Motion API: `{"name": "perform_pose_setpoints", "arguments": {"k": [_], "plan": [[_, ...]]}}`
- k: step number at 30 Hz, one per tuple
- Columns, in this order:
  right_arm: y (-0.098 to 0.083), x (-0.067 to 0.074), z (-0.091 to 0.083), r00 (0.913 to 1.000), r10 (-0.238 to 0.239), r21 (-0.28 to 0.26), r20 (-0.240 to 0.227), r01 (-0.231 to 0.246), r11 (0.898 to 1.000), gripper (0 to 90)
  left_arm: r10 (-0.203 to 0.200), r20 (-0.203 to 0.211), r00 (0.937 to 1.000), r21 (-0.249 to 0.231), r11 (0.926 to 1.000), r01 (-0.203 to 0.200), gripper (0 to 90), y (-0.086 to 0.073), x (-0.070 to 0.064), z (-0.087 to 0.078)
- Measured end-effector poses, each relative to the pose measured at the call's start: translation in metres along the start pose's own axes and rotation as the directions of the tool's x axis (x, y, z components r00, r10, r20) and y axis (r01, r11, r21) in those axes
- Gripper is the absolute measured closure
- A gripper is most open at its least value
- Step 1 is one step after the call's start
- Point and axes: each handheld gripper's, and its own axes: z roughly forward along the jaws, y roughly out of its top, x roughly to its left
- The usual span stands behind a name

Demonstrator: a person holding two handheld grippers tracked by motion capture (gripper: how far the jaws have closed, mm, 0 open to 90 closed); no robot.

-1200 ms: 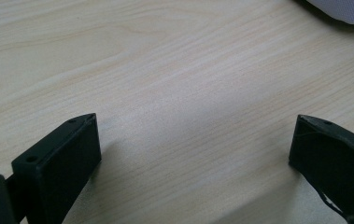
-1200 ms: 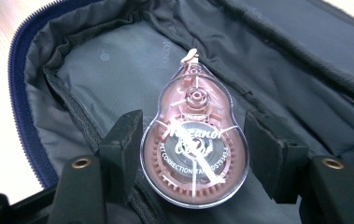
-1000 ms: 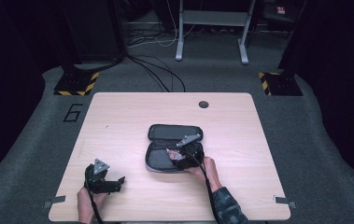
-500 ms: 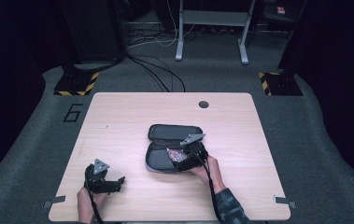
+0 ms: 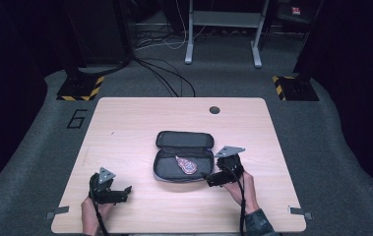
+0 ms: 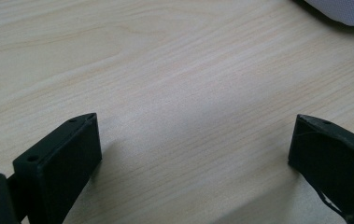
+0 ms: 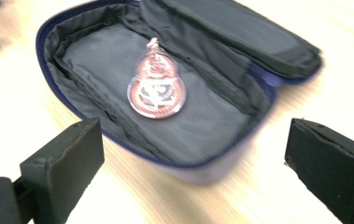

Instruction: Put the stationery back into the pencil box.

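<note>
Centrally, table (image 5: 125, 128) bare around open dark pouch (image 5: 183, 156); red-and-white charm (image 5: 186, 164) lies inside; right gripper (image 5: 212, 178) at four o'clock, jaws just opened wide, empty; left gripper (image 5: 125, 191) wide, empty.

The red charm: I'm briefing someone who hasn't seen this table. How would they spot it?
On the wooden table, find the open dark zip case at its middle. The red charm lies flat in its near half, a gourd-shaped reddish tag with a pattern, the one bright thing against black lining.

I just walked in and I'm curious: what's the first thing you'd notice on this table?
An open dark pouch lies mid-table, with a red gourd-shaped charm flat inside its lower half. The right gripper sits by the pouch's right end, jaws just opened and empty; the left gripper rests open near the table's front-left.
</note>
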Motion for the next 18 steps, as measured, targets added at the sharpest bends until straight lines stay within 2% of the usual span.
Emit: {"name": "perform_pose_setpoints", "arguments": {"k": [4,5,10,18], "plan": [[-0.008,-0.007,-0.013,0.9998,-0.003,-0.012,0.021,0.003,1.000,4.4,0.000,0.000,1.0000,0.000,1.0000,0.000,2.5,0.000,0.000,0.000],[-0.014,-0.012,-0.021,0.9991,0.015,-0.020,0.041,-0.014,1.000,4.4,-0.001,0.000,1.0000,0.001,1.0000,0.001,2.5,0.000,0.000,0.000],[-0.034,-0.025,-0.034,0.9950,0.060,-0.022,0.080,-0.059,0.998,4.3,0.000,0.000,1.0000,0.000,1.0000,0.000,2.5,0.000,0.000,0.000],[-0.076,-0.050,-0.045,0.9788,0.144,-0.015,0.146,-0.143,0.990,3.3,0.000,0.000,1.0000,0.000,1.0000,0.000,2.5,0.000,0.000,0.000]]}}
